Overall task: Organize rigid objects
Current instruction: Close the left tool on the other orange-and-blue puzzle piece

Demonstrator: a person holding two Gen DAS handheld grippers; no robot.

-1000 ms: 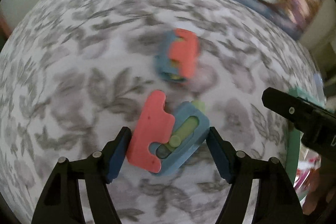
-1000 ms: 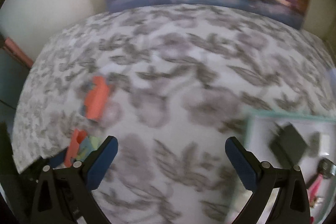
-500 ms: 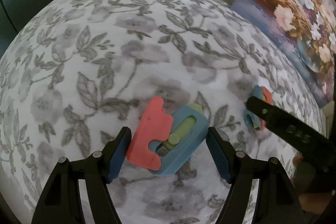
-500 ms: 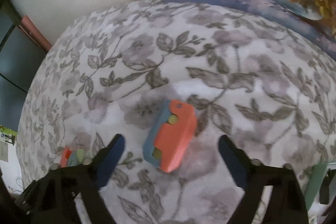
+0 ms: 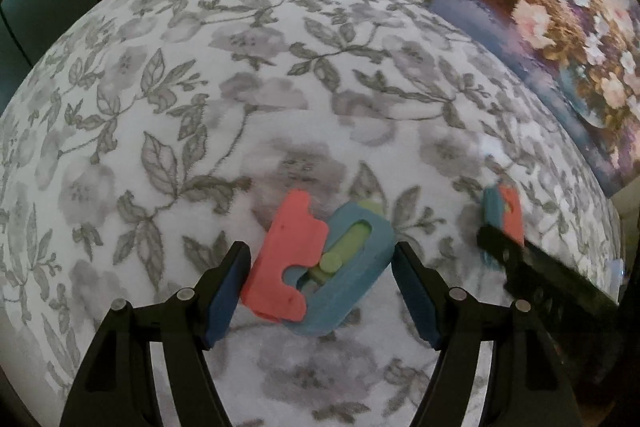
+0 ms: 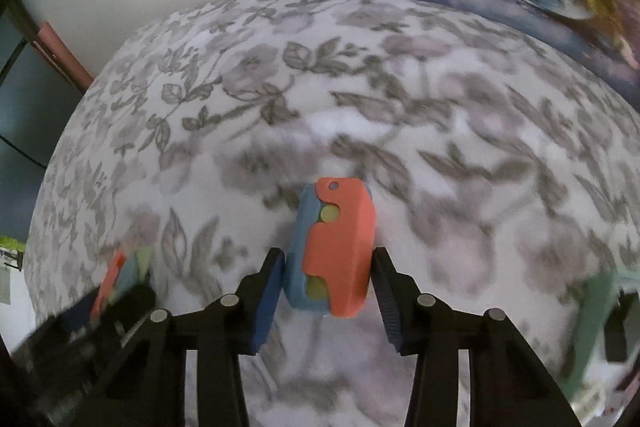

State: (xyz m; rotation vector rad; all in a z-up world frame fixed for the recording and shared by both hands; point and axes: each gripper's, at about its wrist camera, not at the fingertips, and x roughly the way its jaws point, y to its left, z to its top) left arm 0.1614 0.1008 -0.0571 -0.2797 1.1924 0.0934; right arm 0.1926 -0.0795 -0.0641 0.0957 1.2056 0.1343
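Observation:
Two toy pieces, each red, blue and green, lie on a floral tablecloth. In the left wrist view, the first piece (image 5: 316, 267) sits between the fingers of my left gripper (image 5: 320, 291), which is shut on it. In the right wrist view, the second piece (image 6: 334, 247) sits between the fingers of my right gripper (image 6: 326, 301), whose blue pads touch its sides. The second piece also shows in the left wrist view (image 5: 502, 213), behind the right gripper's finger (image 5: 532, 267). The first piece appears blurred at the left of the right wrist view (image 6: 120, 277).
A flower painting (image 5: 560, 39) leans against the wall at the back right of the table. A green-rimmed tray (image 6: 588, 327) shows blurred at the right edge of the right wrist view. The table's far left edge meets a dark doorway (image 6: 24, 99).
My right gripper swung left from the tray side to the second piece and narrowed around it. My left gripper kept its piece between its fingers while its view turned left.

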